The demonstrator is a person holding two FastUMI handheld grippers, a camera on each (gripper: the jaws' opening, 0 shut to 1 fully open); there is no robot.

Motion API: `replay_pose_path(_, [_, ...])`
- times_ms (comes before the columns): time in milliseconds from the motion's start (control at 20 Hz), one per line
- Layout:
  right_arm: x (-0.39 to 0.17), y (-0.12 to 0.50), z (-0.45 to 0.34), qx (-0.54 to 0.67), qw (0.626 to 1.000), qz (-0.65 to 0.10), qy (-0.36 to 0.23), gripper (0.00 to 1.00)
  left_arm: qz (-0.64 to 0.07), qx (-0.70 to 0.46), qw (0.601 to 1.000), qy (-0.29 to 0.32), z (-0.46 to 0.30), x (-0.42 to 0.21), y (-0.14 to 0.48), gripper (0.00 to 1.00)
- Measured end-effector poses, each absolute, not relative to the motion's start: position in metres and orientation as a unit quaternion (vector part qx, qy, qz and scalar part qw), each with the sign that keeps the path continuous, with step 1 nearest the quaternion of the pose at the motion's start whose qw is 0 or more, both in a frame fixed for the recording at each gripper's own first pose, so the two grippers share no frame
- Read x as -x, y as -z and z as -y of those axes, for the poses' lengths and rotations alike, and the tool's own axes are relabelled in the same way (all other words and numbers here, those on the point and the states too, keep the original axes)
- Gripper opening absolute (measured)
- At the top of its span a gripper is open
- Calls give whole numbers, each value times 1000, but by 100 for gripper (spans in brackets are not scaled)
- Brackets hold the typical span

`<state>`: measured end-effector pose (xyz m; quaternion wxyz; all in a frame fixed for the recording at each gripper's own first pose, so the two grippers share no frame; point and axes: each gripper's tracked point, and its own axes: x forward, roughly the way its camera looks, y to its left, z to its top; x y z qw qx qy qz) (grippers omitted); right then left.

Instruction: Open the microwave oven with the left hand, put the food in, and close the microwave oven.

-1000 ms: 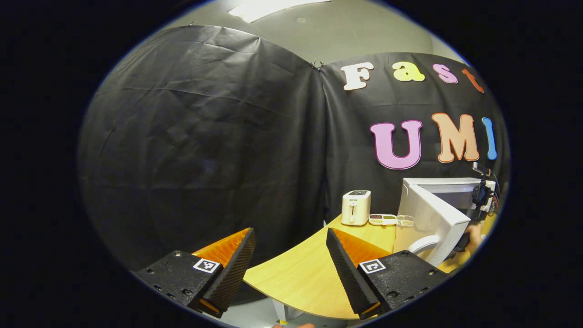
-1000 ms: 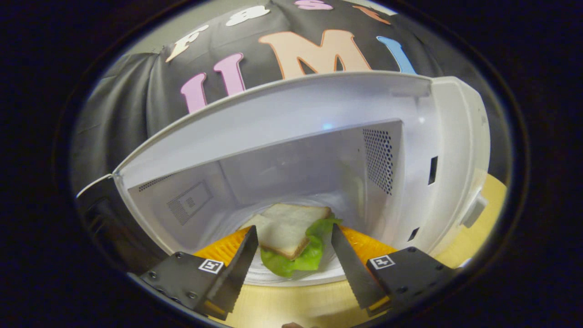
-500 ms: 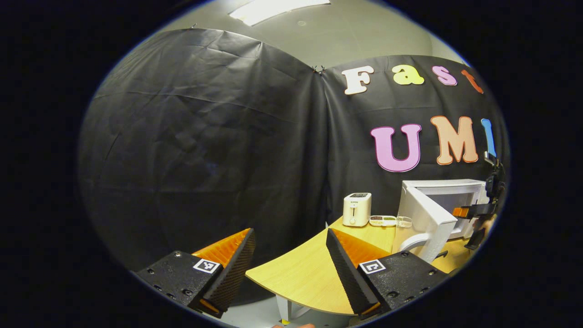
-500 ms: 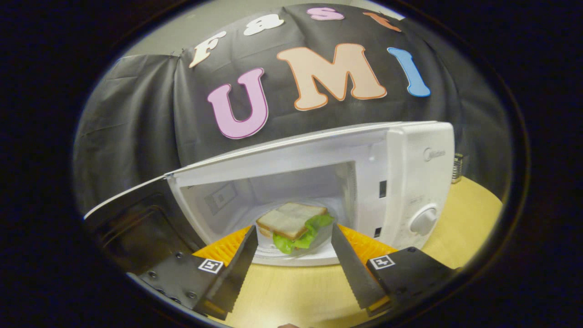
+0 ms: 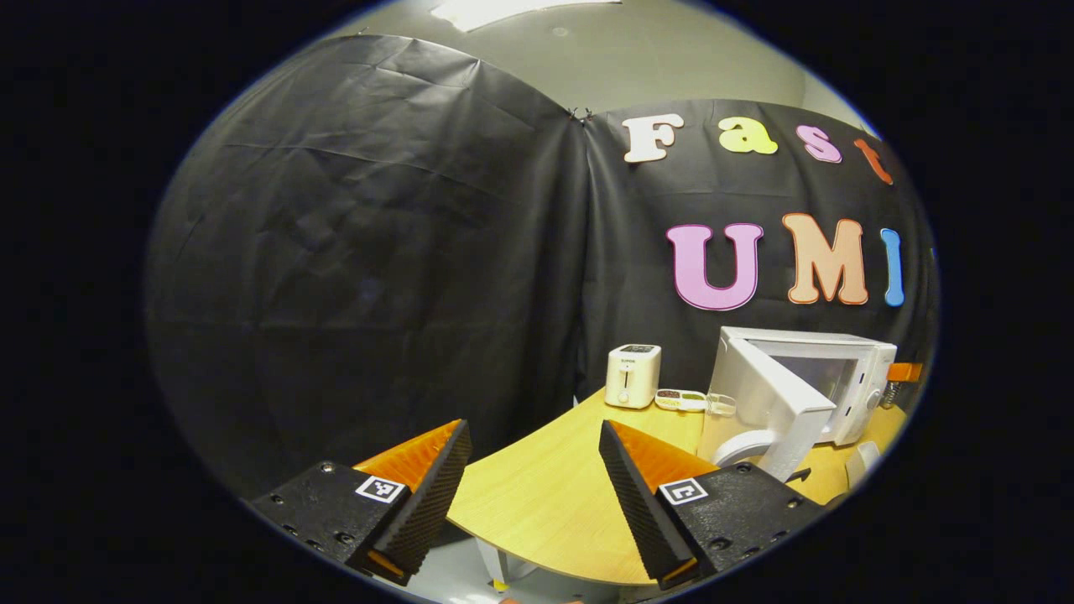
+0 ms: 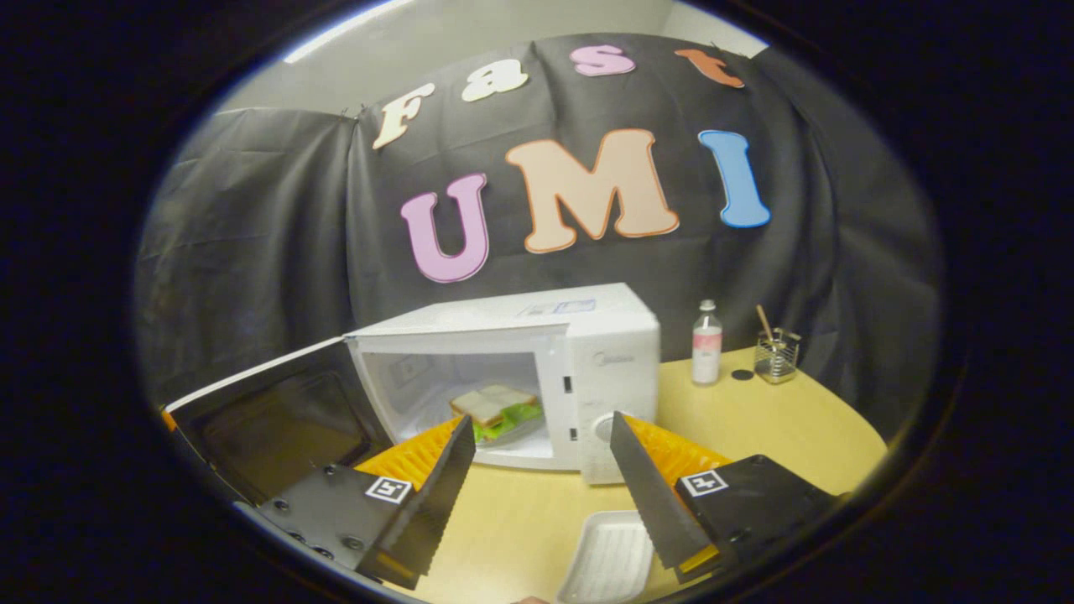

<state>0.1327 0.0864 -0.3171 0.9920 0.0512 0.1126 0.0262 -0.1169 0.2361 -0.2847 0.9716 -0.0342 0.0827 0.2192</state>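
A: Where's the food?
B: The sandwich (image 6: 493, 408) lies inside the microwave oven (image 6: 537, 377); its door (image 6: 268, 415) hangs open.
A: The claws?
B: The right claw (image 6: 541, 495) and left claw (image 5: 533, 495) both gape empty. Only closing remains, I reckon.

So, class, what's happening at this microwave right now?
A person holds a gripper in each hand. The sandwich already sits inside the microwave, whose door hangs open. The right gripper is open and holds nothing, in front of the oven; the left gripper, also open, is off to the side. Closing the door remains.
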Motion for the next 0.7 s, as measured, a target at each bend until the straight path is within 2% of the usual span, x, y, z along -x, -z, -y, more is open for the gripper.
replay_pose_path(100, [-126, 290, -59, -55, 994, -90, -19, 92, -85, 36, 972, -217, -233, 114, 286, 94])
replay_pose_path(200, [-122, 264, -36, -55, 996, -72, -10, 92, -86, 39, 972, -216, -229, 111, 287, 89])
replay_pose_path(350, [-125, 233, 3, -25, 998, -45, 22, 91, -84, 40, 974, -205, -219, 108, 284, 91])
replay_pose_path(400, [-127, 223, 12, -24, 998, -39, 31, 99, -84, 40, 975, -200, -216, 106, 284, 86])
replay_pose_path(450, [-129, 215, 18, -23, 998, -35, 38, 91, -85, 39, 976, -195, -212, 105, 284, 80])
replay_pose_path(500, [-132, 205, 24, -17, 999, -28, 43, 91, -86, 38, 977, -189, -208, 102, 284, 67])
replay_pose_path(550, [-136, 194, 29, -9, 999, -18, 50, 99, -84, 38, 978, -186, -204, 101, 281, 53])
replay_pose_path(650, [-141, 178, 34, 7, 998, -1, 58, 99, -91, 32, 977, -193, -203, 99, 283, 26])
replay_pose_path(700, [-143, 174, 33, 9, 998, 4, 55, 91, -103, 27, 974, -199, -202, 99, 287, 12])
